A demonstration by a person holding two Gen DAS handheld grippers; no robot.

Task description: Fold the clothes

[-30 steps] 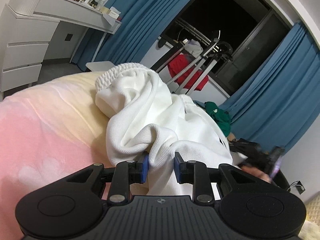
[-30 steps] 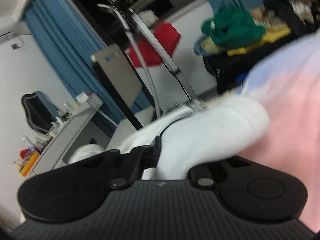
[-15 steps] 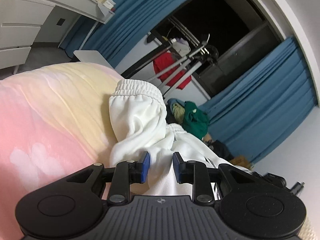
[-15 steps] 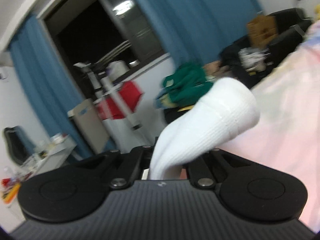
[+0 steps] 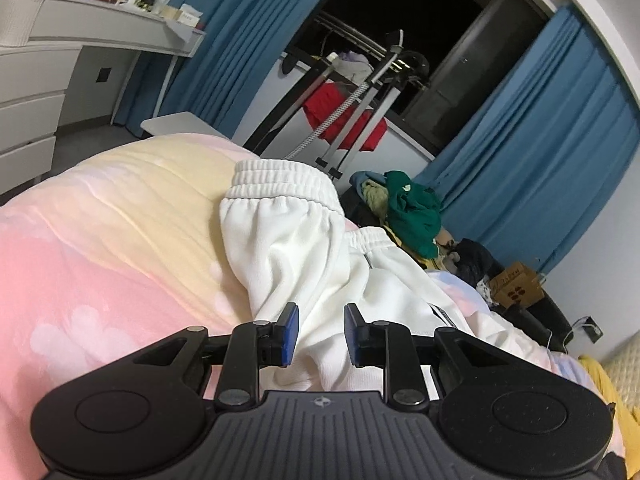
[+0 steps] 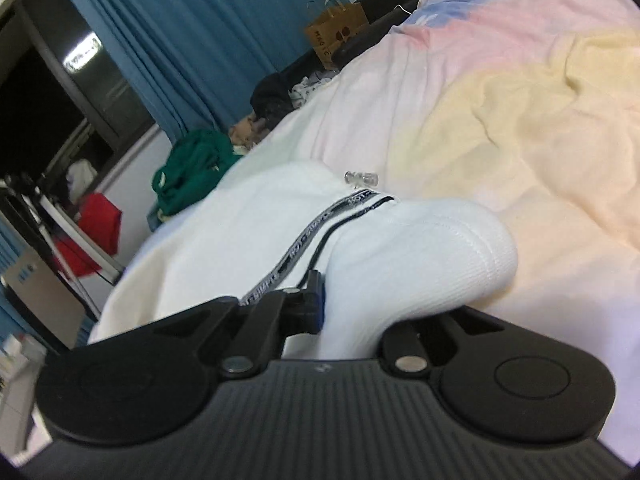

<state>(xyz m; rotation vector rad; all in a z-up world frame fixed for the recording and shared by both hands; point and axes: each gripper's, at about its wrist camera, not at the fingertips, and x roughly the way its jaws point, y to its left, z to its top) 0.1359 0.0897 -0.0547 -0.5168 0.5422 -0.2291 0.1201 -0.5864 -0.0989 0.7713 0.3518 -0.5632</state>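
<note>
- Where the pants (image 5: 304, 248) lie, it's on a pink/yellow duvet (image 5: 120, 248), white fabric bunched, elastic waistband (image 5: 280, 184) at the far end in the L wrist view.
- L gripper (image 5: 318, 334): blue pads (image 5: 290, 334) stand apart w/ a fold of the pants between them; whether they pinch it or just straddle it, can't tell.
- R gripper (image 6: 352, 300): clenched on the ribbed cuff (image 6: 424, 256); cuff bulges up and over the R-side finger, hiding it. Only the other finger shows, pressed against the fabric.
- R view: black/white lettered stripe (image 6: 304, 240) runs along the pants leg up to the cuff; small clear plastic bit (image 6: 362, 179) sits just beyond the stripe's end, on the fabric.
- Bkgd, L view: green clothes pile (image 5: 412, 212) past the bed edge, red garment (image 5: 344, 116) on a drying rack, blue curtains (image 5: 540, 152), white desk (image 5: 80, 36) at far left, brown paper bag (image 5: 516, 284) by the wall.
- R view is soft/blurred toward the edges.
</note>
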